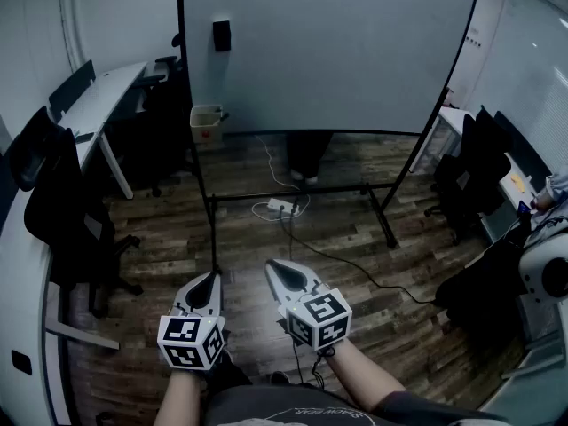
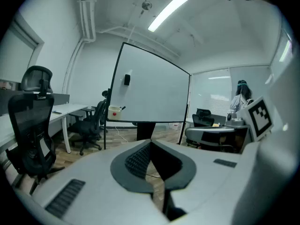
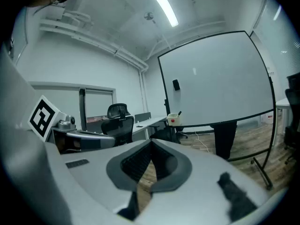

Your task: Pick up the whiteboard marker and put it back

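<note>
A large whiteboard [image 1: 328,47] on a wheeled stand fills the far side of the room. At its lower left corner hangs a small cream box [image 1: 206,124] with a red dot; a dark marker [image 2: 123,108] sticks out of it. That box [image 3: 174,118] also shows in the right gripper view. A black eraser [image 1: 221,35] clings to the board. My left gripper [image 1: 213,278] and right gripper [image 1: 273,266] are held side by side low over the wooden floor, well short of the board. Both are shut, with nothing between the jaws.
Someone's legs [image 1: 308,153] show behind the whiteboard. A power strip [image 1: 282,207] and cables lie on the floor by the stand's foot bar. Black office chairs [image 1: 67,211] and a white desk [image 1: 102,105] line the left; more chairs [image 1: 470,176] stand at the right.
</note>
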Demonstrator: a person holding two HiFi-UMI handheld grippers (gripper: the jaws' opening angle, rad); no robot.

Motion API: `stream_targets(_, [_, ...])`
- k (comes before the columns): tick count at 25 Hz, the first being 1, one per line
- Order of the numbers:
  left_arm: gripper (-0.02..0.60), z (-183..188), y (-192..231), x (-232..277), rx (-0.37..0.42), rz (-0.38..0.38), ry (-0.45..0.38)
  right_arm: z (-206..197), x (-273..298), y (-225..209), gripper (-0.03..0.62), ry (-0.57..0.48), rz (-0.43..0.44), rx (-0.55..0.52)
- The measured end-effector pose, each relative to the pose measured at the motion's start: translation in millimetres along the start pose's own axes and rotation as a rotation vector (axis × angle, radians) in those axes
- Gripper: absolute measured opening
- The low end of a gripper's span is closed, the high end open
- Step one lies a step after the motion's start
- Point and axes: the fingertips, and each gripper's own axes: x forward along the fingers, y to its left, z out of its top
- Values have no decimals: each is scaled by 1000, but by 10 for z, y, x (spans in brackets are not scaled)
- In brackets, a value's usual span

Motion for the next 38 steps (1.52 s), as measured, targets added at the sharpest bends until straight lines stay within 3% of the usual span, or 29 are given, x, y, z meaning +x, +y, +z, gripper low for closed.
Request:
stream_targets(11, [14, 97, -68, -21, 42, -1, -14, -44, -45, 74, 21, 9, 43, -17])
stream_targets(21, [14, 56, -118, -121, 37, 10, -15, -98, -129, 149, 21, 14, 51, -13])
stream_targets(27, [14, 36, -160, -216, 17, 22, -29, -68, -227, 212, 23, -35, 89, 14])
stream_targets(38, [14, 2, -300, -81, 11, 37, -8, -46, -281, -55, 24, -38, 71, 19])
